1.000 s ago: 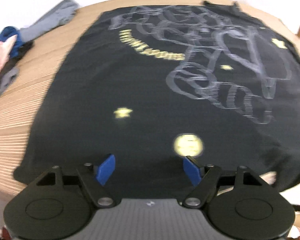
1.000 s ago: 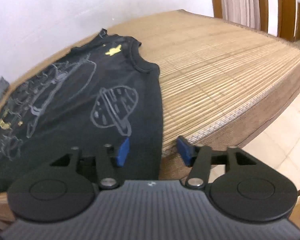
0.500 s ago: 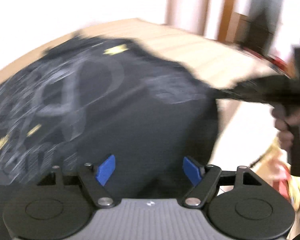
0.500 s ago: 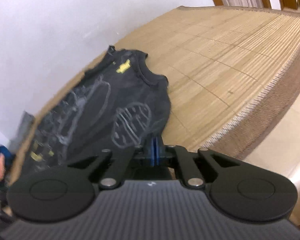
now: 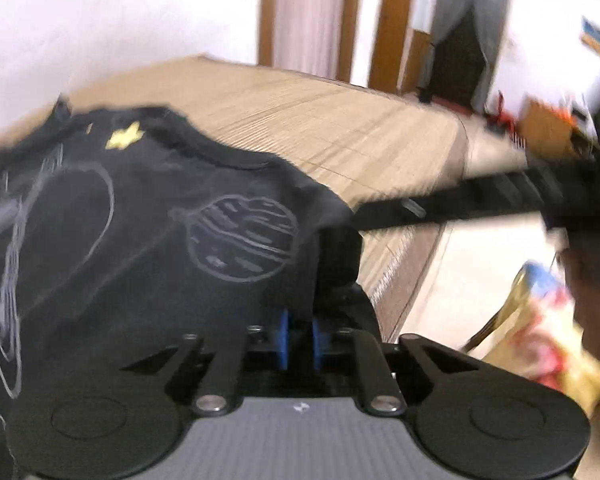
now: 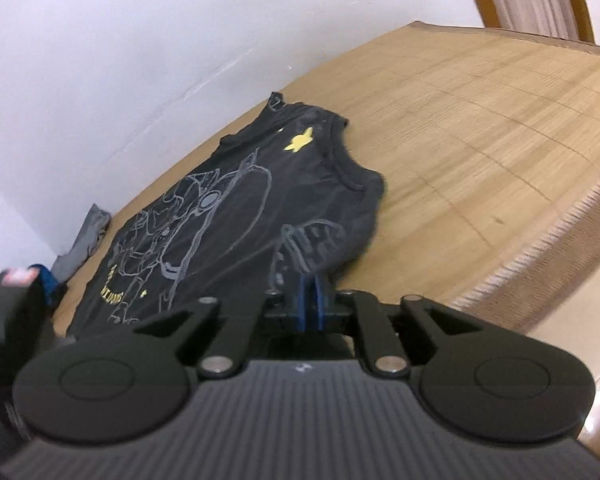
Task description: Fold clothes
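Note:
A black sleeveless shirt (image 5: 148, 216) with grey space drawings and yellow stars lies on a bamboo mat (image 5: 340, 120). My left gripper (image 5: 299, 340) is shut on the shirt's near edge, its blue pads pinching dark cloth. In the right wrist view the same shirt (image 6: 228, 216) spreads toward the wall, and my right gripper (image 6: 310, 308) is shut on its near edge beside the planet drawing. The right gripper's black body (image 5: 480, 200) crosses the left wrist view at the right, lifting the cloth there. The left gripper's body (image 6: 16, 312) shows at the left edge of the right wrist view.
The mat (image 6: 480, 128) stretches bare to the right, with its front edge dropping to a tiled floor (image 6: 580, 288). A grey garment (image 6: 86, 236) and blue cloth (image 6: 46, 280) lie at the far left by the white wall. Colourful bags (image 5: 540, 320) sit on the floor.
The left gripper swung right along the shirt's near edge and closed on the cloth. The right gripper closed on the shirt's edge half a second ago and has lifted it slightly.

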